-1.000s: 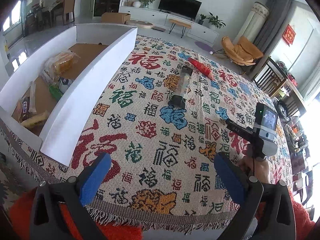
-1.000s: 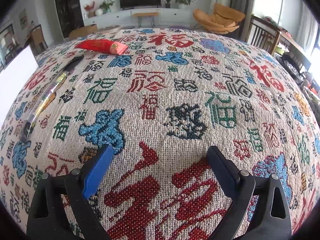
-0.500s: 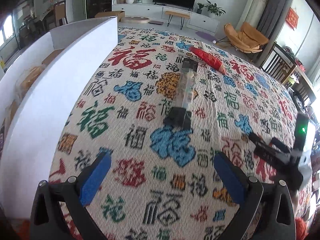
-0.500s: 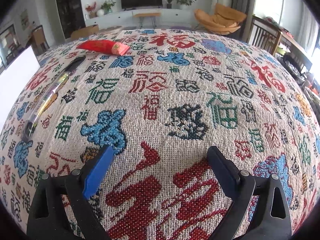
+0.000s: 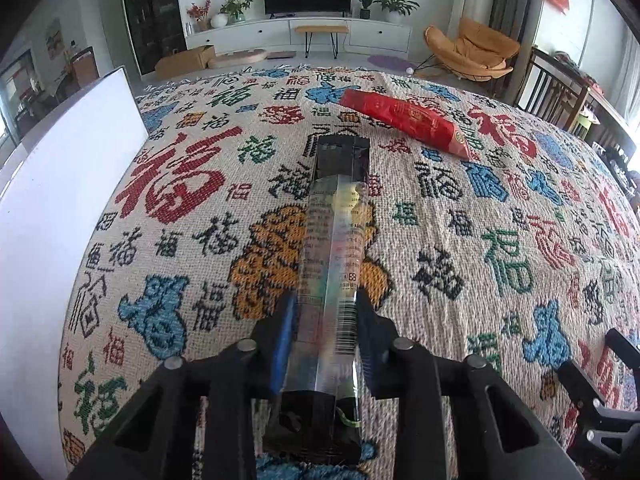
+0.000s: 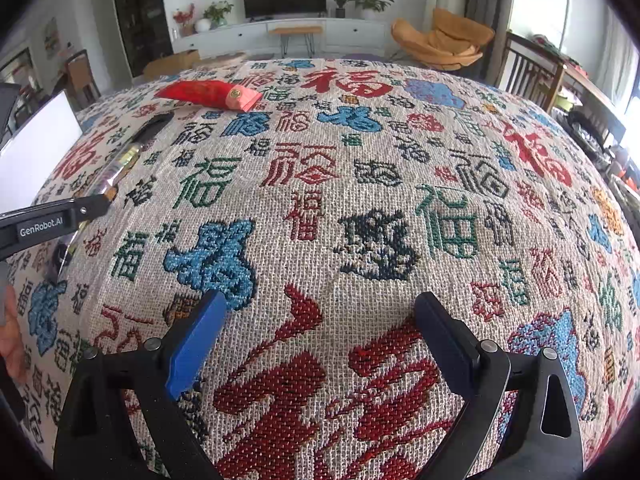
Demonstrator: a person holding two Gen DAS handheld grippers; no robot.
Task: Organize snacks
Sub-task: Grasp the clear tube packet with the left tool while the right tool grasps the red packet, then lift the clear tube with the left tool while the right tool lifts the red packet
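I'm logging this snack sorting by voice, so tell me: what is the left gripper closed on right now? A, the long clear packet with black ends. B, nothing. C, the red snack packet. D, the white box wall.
A: the left gripper has its fingers pressed on both sides of the long clear packet; the red snack packet lies untouched beyond.

Two snacks: one clear tube [image 5: 332,248], one red packet [image 5: 404,118].

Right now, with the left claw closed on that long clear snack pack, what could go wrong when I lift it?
The left claw grips the clear snack pack near its close end, so the long far part may sag or swing. The smooth wrapper might slip between the pads. Swinging toward the white box wall, the far end could knock it or brush the red packet.
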